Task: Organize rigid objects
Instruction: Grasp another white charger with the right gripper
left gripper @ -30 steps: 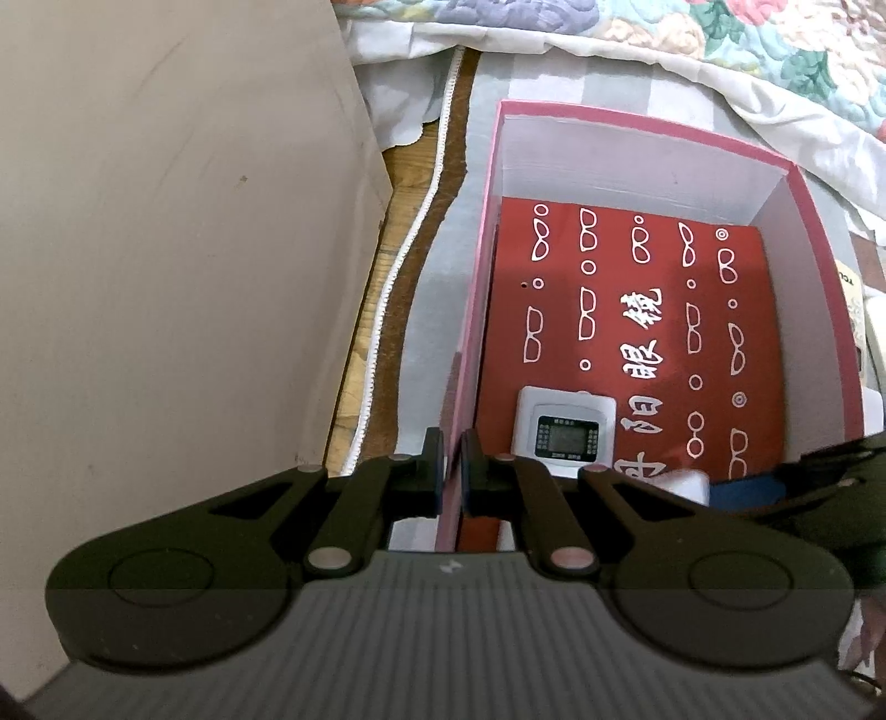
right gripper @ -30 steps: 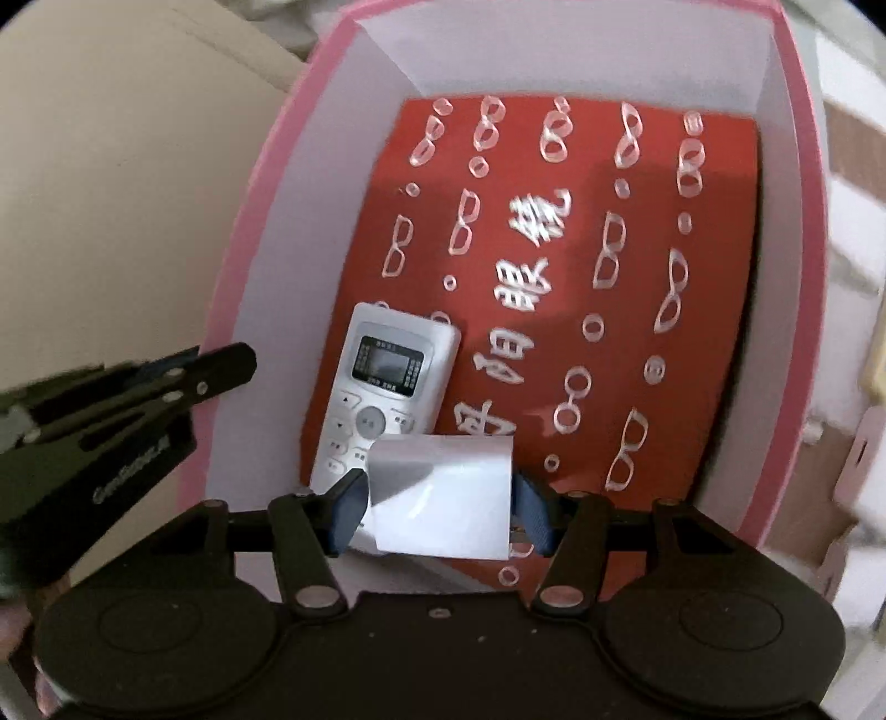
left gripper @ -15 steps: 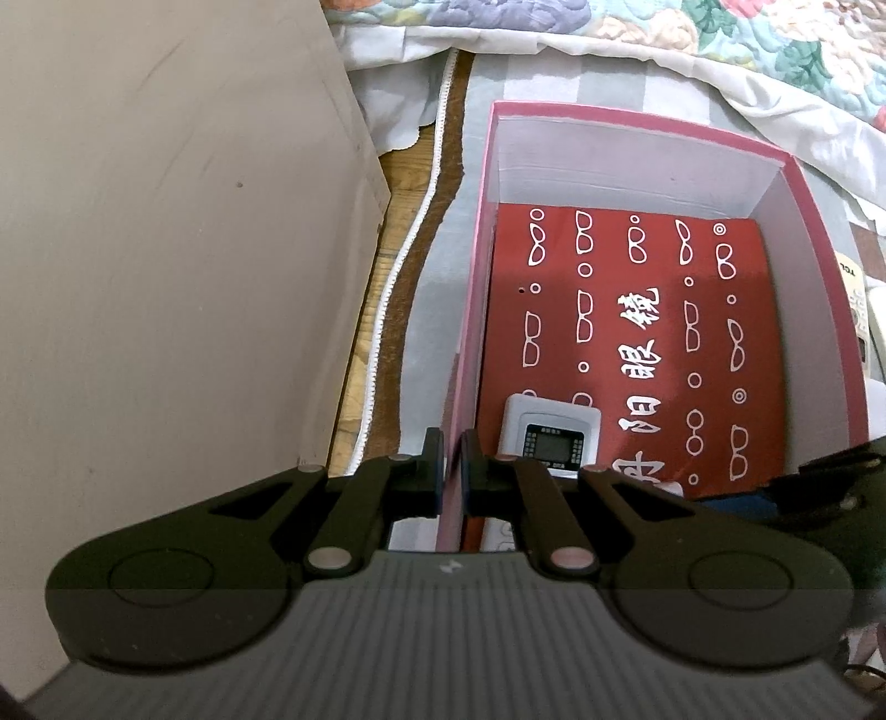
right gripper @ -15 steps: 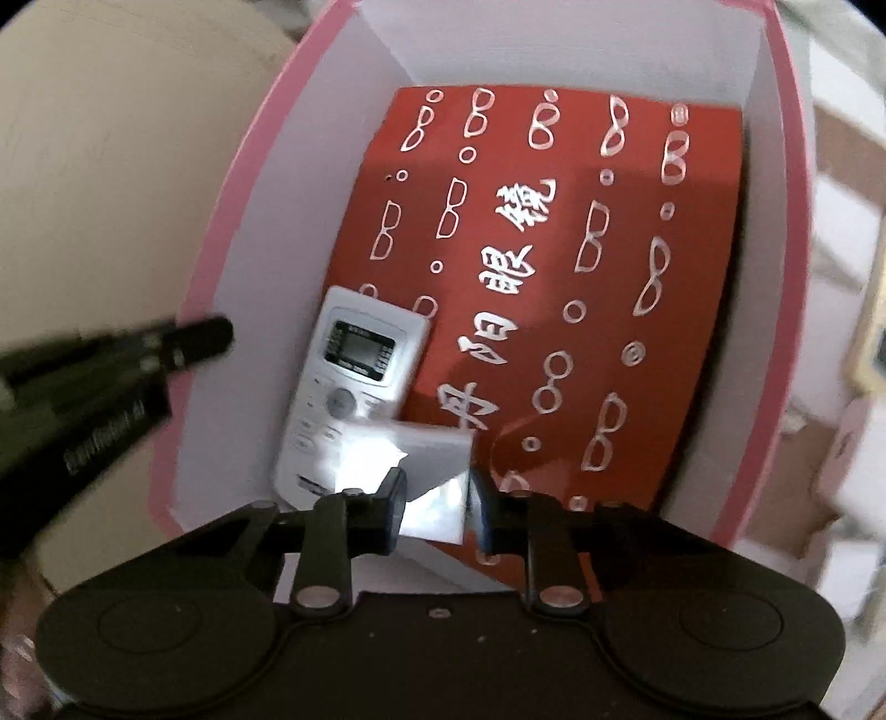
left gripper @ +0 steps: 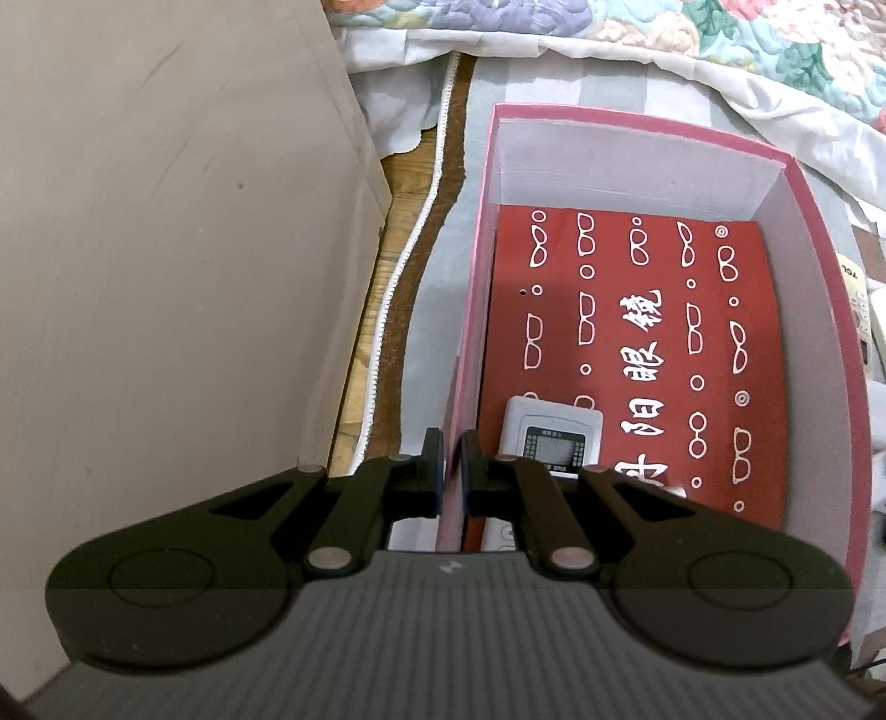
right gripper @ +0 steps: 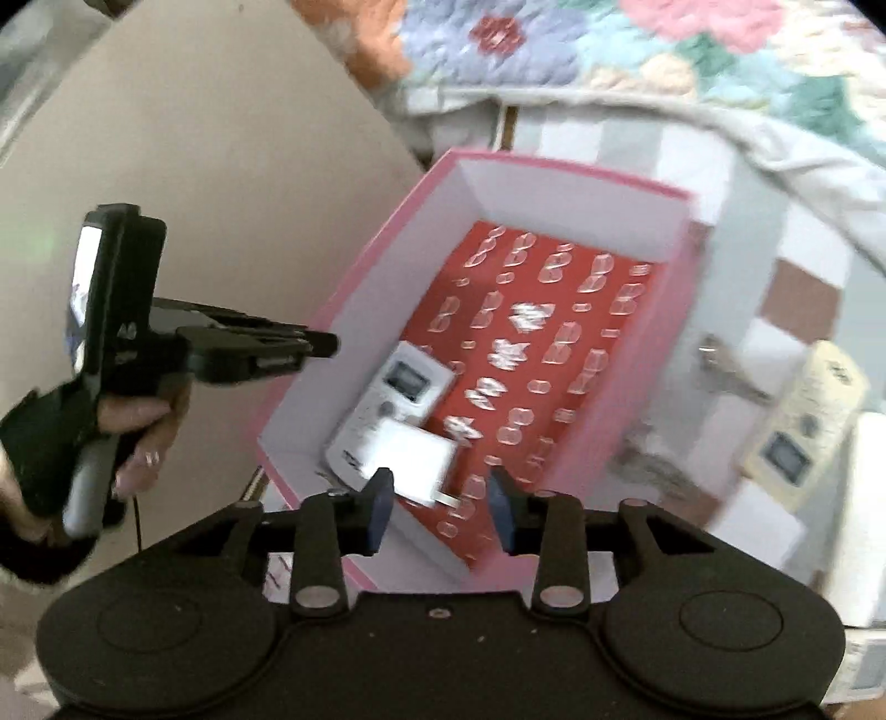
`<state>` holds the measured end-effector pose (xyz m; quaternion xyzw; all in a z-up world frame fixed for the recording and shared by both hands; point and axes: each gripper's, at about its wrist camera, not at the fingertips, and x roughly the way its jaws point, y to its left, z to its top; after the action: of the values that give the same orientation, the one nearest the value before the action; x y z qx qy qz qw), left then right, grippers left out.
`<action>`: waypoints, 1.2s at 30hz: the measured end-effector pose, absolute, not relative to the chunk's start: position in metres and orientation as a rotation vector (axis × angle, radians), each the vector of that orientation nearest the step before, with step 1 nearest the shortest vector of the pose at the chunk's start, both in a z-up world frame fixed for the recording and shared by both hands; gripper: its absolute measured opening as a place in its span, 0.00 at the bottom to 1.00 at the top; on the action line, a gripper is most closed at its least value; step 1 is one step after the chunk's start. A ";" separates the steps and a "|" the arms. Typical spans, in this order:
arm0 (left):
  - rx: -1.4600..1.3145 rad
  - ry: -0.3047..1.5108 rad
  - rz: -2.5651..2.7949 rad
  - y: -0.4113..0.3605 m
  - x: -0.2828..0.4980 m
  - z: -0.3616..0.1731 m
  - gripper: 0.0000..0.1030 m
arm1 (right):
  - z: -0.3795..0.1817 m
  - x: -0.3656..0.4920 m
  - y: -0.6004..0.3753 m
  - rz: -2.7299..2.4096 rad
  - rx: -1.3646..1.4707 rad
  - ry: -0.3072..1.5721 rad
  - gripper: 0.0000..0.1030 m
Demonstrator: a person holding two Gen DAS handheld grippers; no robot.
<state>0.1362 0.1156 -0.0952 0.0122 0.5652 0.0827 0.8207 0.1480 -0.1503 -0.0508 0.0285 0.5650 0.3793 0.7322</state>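
Observation:
A pink box (left gripper: pixel 825 232) (right gripper: pixel 559 171) with a red glasses-print liner holds a white remote (left gripper: pixel 554 435) (right gripper: pixel 410 387). A white plug adapter (right gripper: pixel 412 454) lies on the remote's near end. My left gripper (left gripper: pixel 451 476) is shut on the box's left wall; the right wrist view shows a hand holding it (right gripper: pixel 318 343) at that wall. My right gripper (right gripper: pixel 440 498) hovers above the box's near end. Its jaws are opening and nothing is between them.
A beige panel (left gripper: pixel 166 249) stands close on the left. A floral quilt (left gripper: pixel 664 33) lies beyond the box. To the right of the box, on checked cloth, lie keys (right gripper: pixel 725 371), a cream remote (right gripper: pixel 803 421) and a white box (right gripper: pixel 869 526).
The right gripper let go of the white adapter, leaving it on the remote in the box, then rose and drew back. The left gripper kept its grip on the wall.

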 end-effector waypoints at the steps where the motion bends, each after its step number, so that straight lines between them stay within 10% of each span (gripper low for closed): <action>1: 0.028 1.200 0.180 0.115 0.136 -0.096 0.06 | -0.052 0.145 -0.163 0.825 0.061 1.229 0.43; 19: 0.019 1.201 0.222 0.112 0.136 -0.094 0.07 | -0.155 0.139 -0.248 0.607 -0.018 1.327 0.67; 36: 0.026 1.200 0.223 0.113 0.136 -0.094 0.07 | -0.141 0.129 -0.228 0.636 -0.122 1.233 0.60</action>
<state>0.1357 0.1125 -0.0941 0.0121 0.5633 0.1049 0.8195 0.1293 -0.2277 -0.1406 -0.0561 0.5677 0.2930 0.7673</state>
